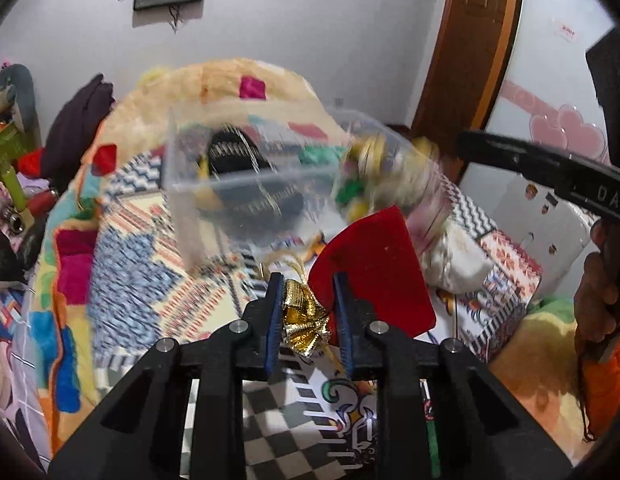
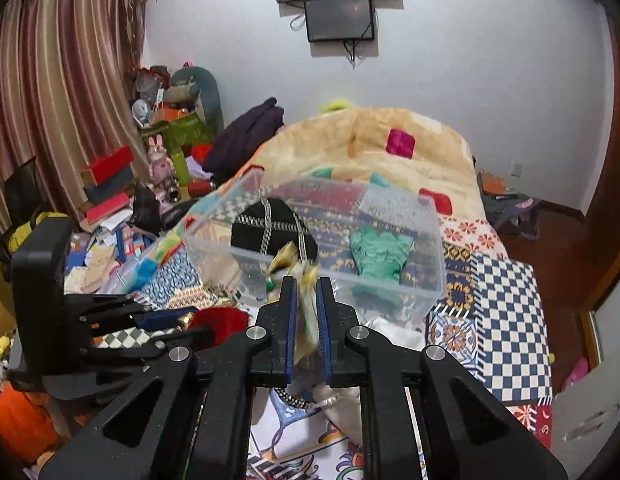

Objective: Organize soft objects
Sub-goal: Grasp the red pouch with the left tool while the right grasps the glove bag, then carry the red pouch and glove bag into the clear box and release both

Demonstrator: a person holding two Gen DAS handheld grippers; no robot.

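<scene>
Tongs on the left side are clamped on a red velvet pouch, pinching it right where its gold ribbon bow bunches up, so the red body sticks out past the fingertips. Right tongs are closed on a blurry see-through pouch with yellow, green and white bits in it; it's smeared in both views, so no telling what's inside.

Using the clear plastic bin as the landmark: it sits on the patchwork bedspread, and both pouches are held on the near side of it, the see-through one right at its front wall, the red one a bit nearer and lower. Inside the bin there's a black pouch with silver trim toward the left end and a green knit thing toward the right end. A cream cloth bag lies on the bedspread just in front of the bin. Beyond the bin is a peach blanket with coloured squares, with dark purple clothing off its left edge.
</scene>
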